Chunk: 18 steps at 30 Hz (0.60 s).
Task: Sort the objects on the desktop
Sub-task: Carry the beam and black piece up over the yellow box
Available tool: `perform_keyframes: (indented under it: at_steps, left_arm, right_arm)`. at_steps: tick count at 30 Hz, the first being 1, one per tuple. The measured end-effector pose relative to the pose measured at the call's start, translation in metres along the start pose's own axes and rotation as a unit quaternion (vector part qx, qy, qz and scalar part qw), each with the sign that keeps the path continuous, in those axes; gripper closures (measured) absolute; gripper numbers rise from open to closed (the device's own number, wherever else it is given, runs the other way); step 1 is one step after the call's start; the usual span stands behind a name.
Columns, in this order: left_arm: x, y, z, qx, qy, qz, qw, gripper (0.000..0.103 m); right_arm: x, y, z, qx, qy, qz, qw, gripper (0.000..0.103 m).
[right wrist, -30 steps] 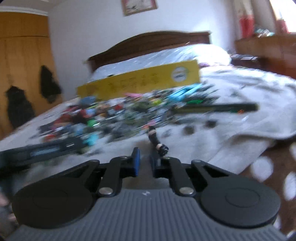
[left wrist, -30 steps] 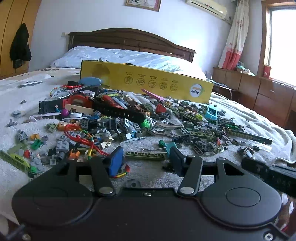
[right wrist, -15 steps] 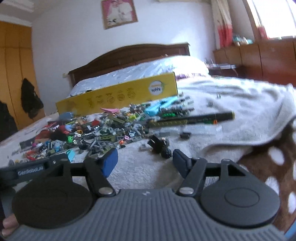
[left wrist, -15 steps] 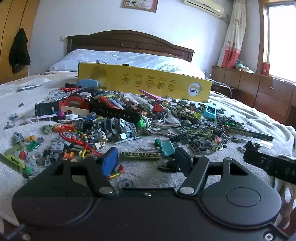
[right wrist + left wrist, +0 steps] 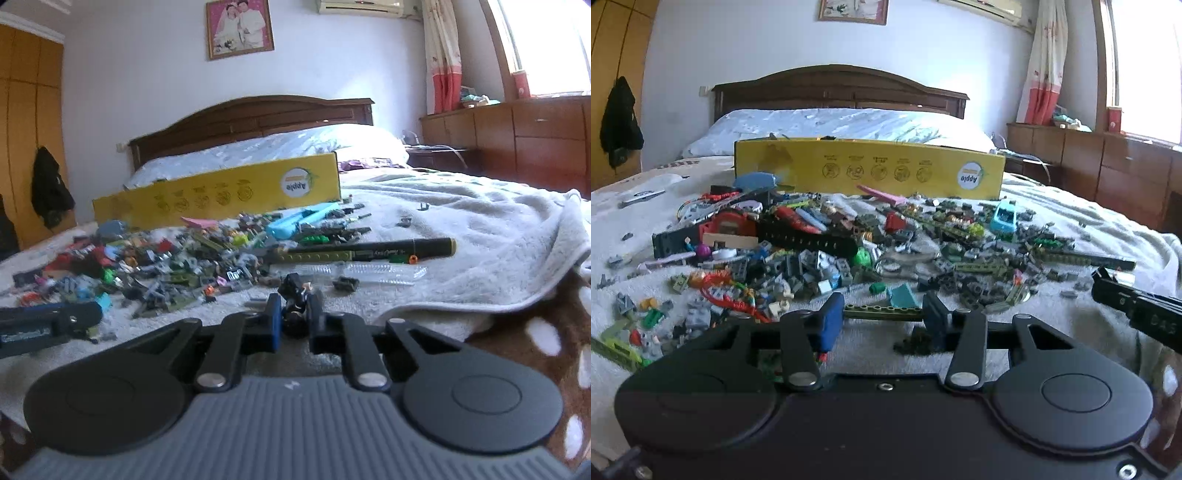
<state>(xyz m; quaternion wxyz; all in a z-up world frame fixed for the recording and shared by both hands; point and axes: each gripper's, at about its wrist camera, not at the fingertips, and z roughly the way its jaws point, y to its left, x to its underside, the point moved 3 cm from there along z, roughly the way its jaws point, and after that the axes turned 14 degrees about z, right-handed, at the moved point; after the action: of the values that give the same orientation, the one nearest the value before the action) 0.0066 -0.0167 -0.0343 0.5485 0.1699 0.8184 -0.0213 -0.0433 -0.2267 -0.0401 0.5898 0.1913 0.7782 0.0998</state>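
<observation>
Left wrist view: the left tool [image 5: 882, 321] hangs low over the white blanket [image 5: 1052, 218] on the bed, its jaws closing with a gap between them and nothing gripped. An olive studded bar [image 5: 882, 312] lies on the blanket just beyond the fingertips, a teal piece [image 5: 903, 295] behind it. Farther on, the heap of small toy bricks [image 5: 820, 258] spreads across most of the blanket, with a black studded beam [image 5: 809, 240] on top. A yellow box [image 5: 871, 171] stands upright behind the heap and walls off the far side. The right tool's black body juts in at the right edge. Bare blanket lies nearest the camera and to the far left.

Right wrist view: the right tool [image 5: 293, 319] is closed on a small black piece [image 5: 295, 301], pinched between both pads just above the blanket. Ahead lie a clear plastic strip [image 5: 369, 271] and a dark marker pen [image 5: 402, 249], at the heap's right fringe. Right of them the blanket is open up to its folded edge, where a brown spotted cover [image 5: 517, 350] begins.
</observation>
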Motion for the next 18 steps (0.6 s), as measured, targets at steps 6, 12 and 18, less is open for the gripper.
perform_keyframes:
  at_steps: [6, 12, 18]
  left_arm:
    - [-0.017, 0.007, -0.002, 0.005, -0.011, -0.008, 0.9999, 0.059]
    - [-0.033, 0.012, 0.007, 0.004, -0.013, -0.007, 0.9999, 0.059]
    - [-0.047, 0.027, 0.028, -0.004, -0.007, -0.016, 0.9998, 0.059]
  right_arm:
    - [-0.019, 0.012, -0.009, -0.039, -0.035, -0.030, 0.998, 0.087]
    - [-0.026, 0.025, 0.004, -0.057, -0.026, -0.056, 0.996, 0.087]
    - [-0.033, 0.028, 0.030, -0.066, 0.005, -0.045, 0.997, 0.087]
